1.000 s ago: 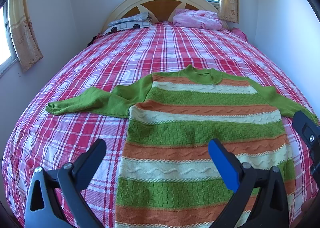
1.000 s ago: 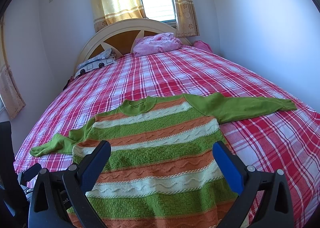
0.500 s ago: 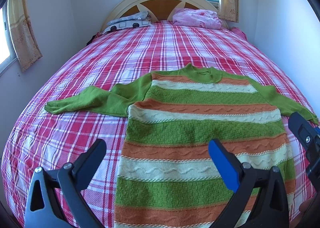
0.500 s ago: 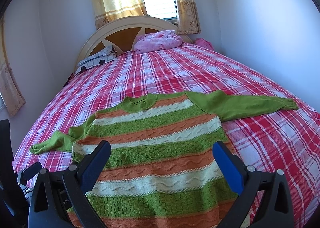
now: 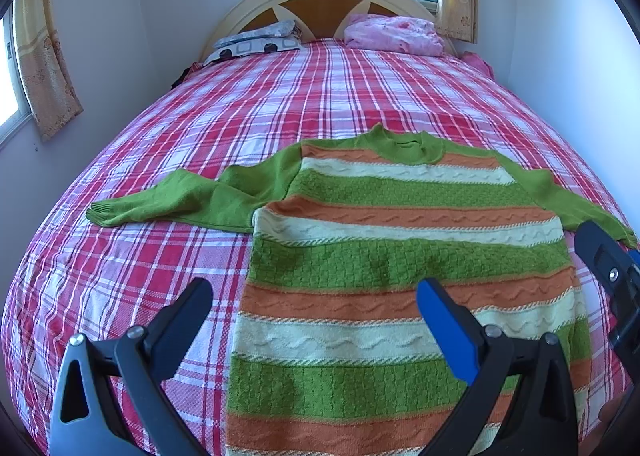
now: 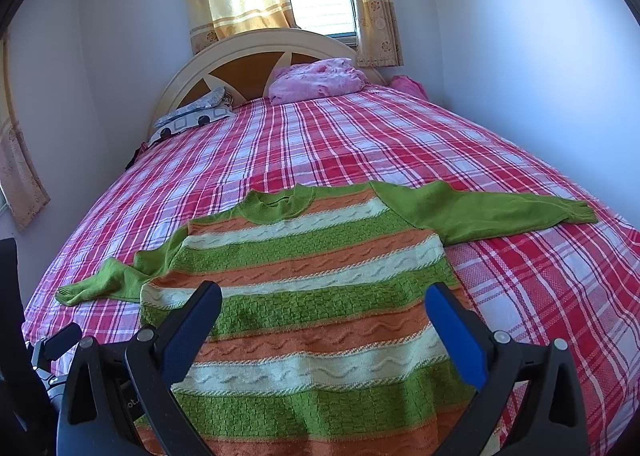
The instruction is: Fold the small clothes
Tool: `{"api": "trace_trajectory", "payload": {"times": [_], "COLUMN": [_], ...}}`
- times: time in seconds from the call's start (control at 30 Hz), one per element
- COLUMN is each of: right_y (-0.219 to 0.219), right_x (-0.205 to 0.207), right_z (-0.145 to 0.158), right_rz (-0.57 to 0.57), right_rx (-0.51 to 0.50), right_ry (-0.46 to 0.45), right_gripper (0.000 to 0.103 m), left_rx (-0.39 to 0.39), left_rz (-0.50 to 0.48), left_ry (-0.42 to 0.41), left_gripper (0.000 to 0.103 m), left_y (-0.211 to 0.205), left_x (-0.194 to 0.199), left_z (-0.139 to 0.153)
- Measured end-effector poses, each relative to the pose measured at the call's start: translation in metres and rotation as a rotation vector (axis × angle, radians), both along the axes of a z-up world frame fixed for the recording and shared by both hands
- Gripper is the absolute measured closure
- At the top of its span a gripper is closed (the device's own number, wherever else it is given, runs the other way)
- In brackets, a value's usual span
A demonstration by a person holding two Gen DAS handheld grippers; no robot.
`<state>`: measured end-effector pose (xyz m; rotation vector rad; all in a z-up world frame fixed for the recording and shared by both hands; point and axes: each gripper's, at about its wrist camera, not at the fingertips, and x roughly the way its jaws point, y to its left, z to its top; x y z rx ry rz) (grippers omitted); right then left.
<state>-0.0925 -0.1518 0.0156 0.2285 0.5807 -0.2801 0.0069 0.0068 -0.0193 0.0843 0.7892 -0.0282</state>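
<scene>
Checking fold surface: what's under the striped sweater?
The striped sweater lies flat on the red plaid bedsheet, which shows on all visible sides. Whatever is beneath its body is covered. Its bottom hem is out of frame.

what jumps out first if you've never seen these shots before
The striped sweater, in green, orange and cream bands, lies flat across the near part of the bed with both green sleeves spread out to the sides. Under it, the red plaid bedspread fills most of each view. Both the left gripper and the right gripper hang open above the sweater's lower half, holding nothing.
</scene>
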Motion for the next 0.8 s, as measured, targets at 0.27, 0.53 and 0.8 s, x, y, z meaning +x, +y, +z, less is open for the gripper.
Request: {"api": "trace_trajectory", "payload": {"times": [0.27,0.53,0.8], "right_y": [-0.001,-0.023,-0.152], "right_x": [0.005,0.012,0.001], "right_z": [-0.001,-0.014,-0.004], "right_rz": [0.002,-0.013,-0.227], "right_rx": [-0.003,0.013,-0.024], "right_ry": [0.011,0.032,-0.015], "right_gripper": [0.001,0.001,0.025], "left_rx": [-0.008,-0.037,-0.002], "left_rz": [-0.004,0.009,0.076], "left_ry": [0.005,0.031,0.015], "left_gripper": [0.0,0.0,0.0], "left_y": [-0.002,0.011,0.028], "left_x": [0.004,0.018,0.035], "left_z": [-0.004,-0.018,-0.045]}}
